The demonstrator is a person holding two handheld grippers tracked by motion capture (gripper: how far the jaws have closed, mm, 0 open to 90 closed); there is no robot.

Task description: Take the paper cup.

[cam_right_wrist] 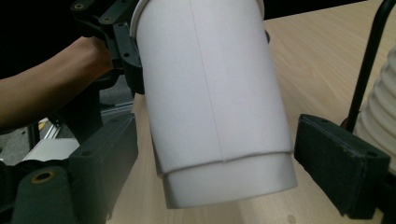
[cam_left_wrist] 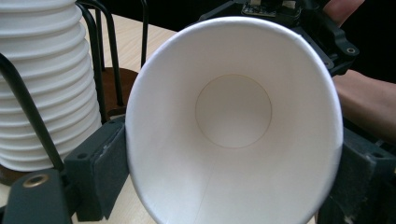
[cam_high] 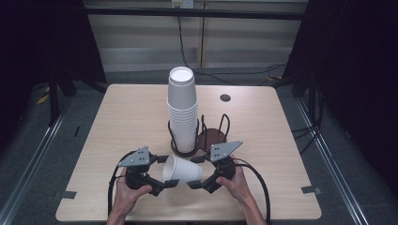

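A white paper cup (cam_high: pixel 183 169) lies on its side just above the table, between my two grippers. My left gripper (cam_high: pixel 165 171) is shut on its wide end. In the left gripper view both pads (cam_left_wrist: pixel 100 170) press on the cup (cam_left_wrist: pixel 233 154) just behind the rim, and I look straight into its open mouth. My right gripper (cam_high: pixel 197 172) straddles the narrow base end. In the right gripper view the cup (cam_right_wrist: pixel 210 93) hangs between the jaws with a small gap at each pad (cam_right_wrist: pixel 338 163), so this gripper is open. A step runs around the cup near its base.
A tall stack of white cups (cam_high: pixel 182 108) stands in a black wire holder (cam_high: pixel 174 140) just behind the grippers. Beside it is a second wire holder with a brown round base (cam_high: pixel 212 137). The wooden table (cam_high: pixel 117 122) has a small dark hole (cam_high: pixel 225 98) at the back right.
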